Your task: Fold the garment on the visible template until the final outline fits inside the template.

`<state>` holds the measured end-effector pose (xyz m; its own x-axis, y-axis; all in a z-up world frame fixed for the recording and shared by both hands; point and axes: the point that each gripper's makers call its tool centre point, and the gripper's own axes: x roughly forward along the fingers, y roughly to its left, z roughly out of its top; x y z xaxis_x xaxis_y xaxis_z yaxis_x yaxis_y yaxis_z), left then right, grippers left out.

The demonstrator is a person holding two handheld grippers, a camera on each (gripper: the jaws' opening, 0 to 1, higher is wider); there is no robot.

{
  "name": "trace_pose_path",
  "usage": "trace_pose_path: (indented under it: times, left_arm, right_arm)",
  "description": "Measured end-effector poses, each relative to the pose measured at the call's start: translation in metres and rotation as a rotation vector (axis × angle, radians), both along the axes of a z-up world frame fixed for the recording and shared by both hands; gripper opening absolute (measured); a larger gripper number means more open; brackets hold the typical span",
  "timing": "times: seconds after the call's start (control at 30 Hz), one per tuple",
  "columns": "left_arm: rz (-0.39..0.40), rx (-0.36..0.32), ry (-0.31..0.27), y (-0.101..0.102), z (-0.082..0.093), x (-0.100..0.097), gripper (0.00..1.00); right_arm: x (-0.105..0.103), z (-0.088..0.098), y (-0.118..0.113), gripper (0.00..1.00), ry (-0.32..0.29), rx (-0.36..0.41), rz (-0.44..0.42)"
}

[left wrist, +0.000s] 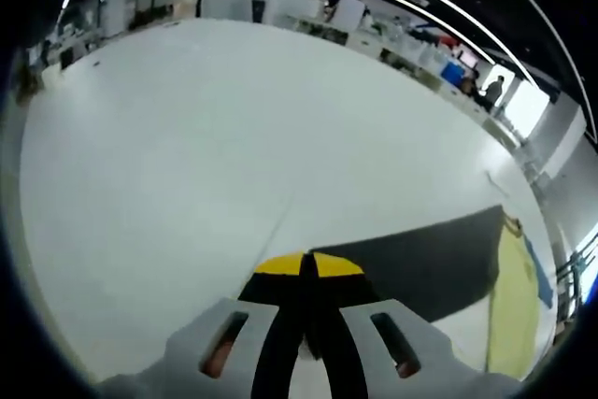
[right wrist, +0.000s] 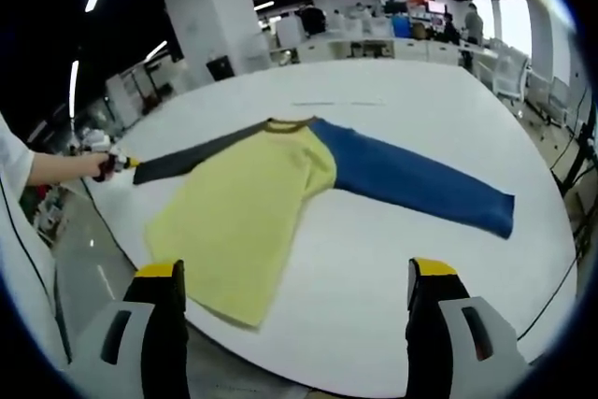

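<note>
From my right claw [right wrist: 294,310], which stands wide with nothing between its jaws, I see the shirt [right wrist: 252,198] spread on the white worktop [right wrist: 420,109]. Its yellow body hangs toward 7 o'clock, with the hem over the near edge of the worktop. The blue sleeve [right wrist: 416,179] lies flat and stretched toward 4 o'clock. The dark sleeve [right wrist: 192,158] runs out toward 9 o'clock, where a small gripper held in a hand pinches its yellow cuff; I take that to be my left one.

In the left gripper view, my left claw [left wrist: 306,338] is closed narrow on the dark sleeve's cuff [left wrist: 308,264], and the sleeve trails away toward 3 o'clock to the yellow body at the far right.

I cannot make out any template outline on the worktop in either view.

My reading is that the folding has barely begun: the shirt is still fully open, no fold is laid, and only one sleeve is gripped. Both sleeves and the body remain to be folded in.
</note>
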<state>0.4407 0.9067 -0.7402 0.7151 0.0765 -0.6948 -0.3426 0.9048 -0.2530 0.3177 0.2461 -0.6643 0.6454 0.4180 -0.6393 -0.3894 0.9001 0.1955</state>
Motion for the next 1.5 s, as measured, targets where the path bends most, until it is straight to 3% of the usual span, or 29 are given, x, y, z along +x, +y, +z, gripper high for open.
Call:
trace_pose_path:
  times: [1.27,1.5]
  left_arm:
    - [-0.001,0.018,0.048,-0.0010,-0.0050,-0.0039,0.00]
    - [0.002,0.028,0.046,0.0004,-0.0015,-0.0051,0.09]
  right_arm:
    - [0.0016,-0.0052,0.0015,0.99,0.009,0.011,-0.003]
    - [0.0019,-0.0043,0.0021,0.99,0.007,0.014,-0.003]
